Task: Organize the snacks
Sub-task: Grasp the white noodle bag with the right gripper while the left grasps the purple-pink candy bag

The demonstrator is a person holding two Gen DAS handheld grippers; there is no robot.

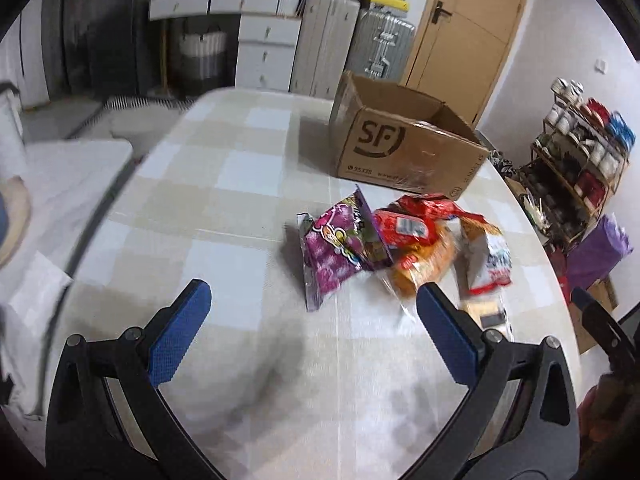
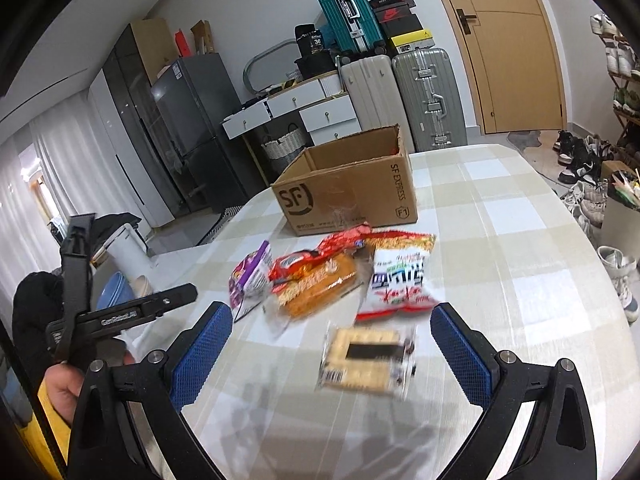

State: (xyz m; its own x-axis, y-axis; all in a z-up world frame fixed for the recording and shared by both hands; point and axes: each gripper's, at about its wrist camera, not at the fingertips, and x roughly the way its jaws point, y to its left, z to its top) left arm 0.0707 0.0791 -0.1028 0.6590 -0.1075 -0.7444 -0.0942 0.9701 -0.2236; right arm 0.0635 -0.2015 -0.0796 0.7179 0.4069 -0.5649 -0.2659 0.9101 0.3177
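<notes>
An open cardboard box (image 1: 404,148) (image 2: 352,196) marked SF stands at the far side of the checked table (image 1: 224,184) (image 2: 520,248). In front of it lie a purple snack bag (image 1: 340,252) (image 2: 250,276), a red packet (image 1: 404,228) (image 2: 304,264), an orange bread pack (image 1: 424,268) (image 2: 320,288), a white and red bag (image 1: 492,264) (image 2: 400,280) and a clear cracker pack (image 2: 366,360). My left gripper (image 1: 312,308) is open, short of the pile. My right gripper (image 2: 332,324) is open, just above the cracker pack.
Suitcases (image 2: 428,96), white drawers (image 2: 320,108) and a wooden door (image 2: 508,40) stand behind the table. A shoe rack (image 1: 576,168) is at the right. A hand (image 2: 60,388) holds the left gripper's body at the table's left edge.
</notes>
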